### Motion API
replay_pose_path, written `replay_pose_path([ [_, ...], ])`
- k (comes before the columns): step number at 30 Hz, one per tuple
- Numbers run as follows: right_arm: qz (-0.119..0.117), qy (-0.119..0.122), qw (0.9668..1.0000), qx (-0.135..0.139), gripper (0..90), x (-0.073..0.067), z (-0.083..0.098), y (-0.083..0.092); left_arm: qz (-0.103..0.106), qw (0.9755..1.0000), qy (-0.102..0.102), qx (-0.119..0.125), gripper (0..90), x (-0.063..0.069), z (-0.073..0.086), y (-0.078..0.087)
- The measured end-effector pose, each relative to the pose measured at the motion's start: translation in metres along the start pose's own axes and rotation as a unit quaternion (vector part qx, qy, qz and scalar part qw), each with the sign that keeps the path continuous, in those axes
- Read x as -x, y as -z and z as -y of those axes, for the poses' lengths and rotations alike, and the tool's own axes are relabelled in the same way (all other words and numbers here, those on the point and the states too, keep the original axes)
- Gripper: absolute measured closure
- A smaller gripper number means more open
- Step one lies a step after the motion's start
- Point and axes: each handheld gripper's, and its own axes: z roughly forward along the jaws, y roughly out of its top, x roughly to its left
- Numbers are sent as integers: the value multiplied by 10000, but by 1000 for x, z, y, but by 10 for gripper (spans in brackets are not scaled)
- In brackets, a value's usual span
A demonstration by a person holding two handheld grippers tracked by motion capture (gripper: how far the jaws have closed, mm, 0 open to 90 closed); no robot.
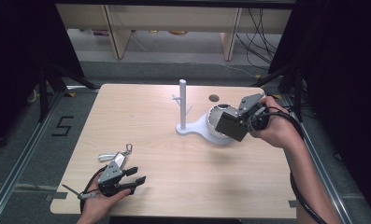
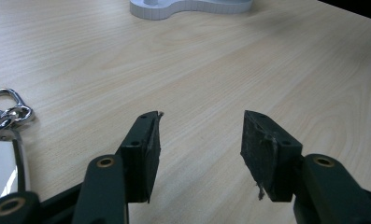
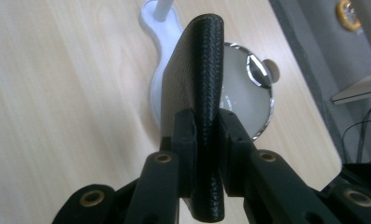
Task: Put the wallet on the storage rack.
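Fingers (image 3: 192,140) of the right gripper (image 3: 206,135) pinch a black leather wallet (image 3: 197,79) edge-on, one pad on each flat side, its folded spine pointing away from the camera. High view: right gripper (image 1: 241,122) sits at the right side of the surface (image 1: 150,121), held in the person's right hand (image 1: 276,128), with the wallet (image 1: 231,125) clear of the wood and in front of a round white bowl with a bright rim (image 1: 217,122). Bowl sits on the base of a white stand (image 1: 184,109), an upright post with short pegs.

Left gripper (image 1: 135,176) rests low at the near left corner, fingers (image 2: 143,149) spread wide, nothing between them, bare wood in the gap. Left hand (image 1: 99,198) holds it from below. Just beside it, on its far side, lies a silver metal piece with a key clip (image 1: 115,154); clip ring (image 2: 8,109) shows at the edge of the left gripper view, touching the surface.
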Motion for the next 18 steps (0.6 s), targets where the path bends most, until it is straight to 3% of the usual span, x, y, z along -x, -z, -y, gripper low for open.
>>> replay_pose_path([
  [3, -6, 118, 9999, 52, 796, 3, -4, -4, -12, 10000, 2, -22, 466, 0, 0, 0],
  [5, 26, 26, 10000, 2, 796, 4, -5, -7, -13, 10000, 7, -11, 465, 0, 0, 0],
  [9, 70, 67, 9999, -24, 796, 8, -7, -16, 32, 10000, 16, 30, 465, -2, 0, 1],
  [18, 99, 23, 9999, 37, 796, 18, -8, -18, 33, 10000, 17, 33, 465, -2, 0, 1],
])
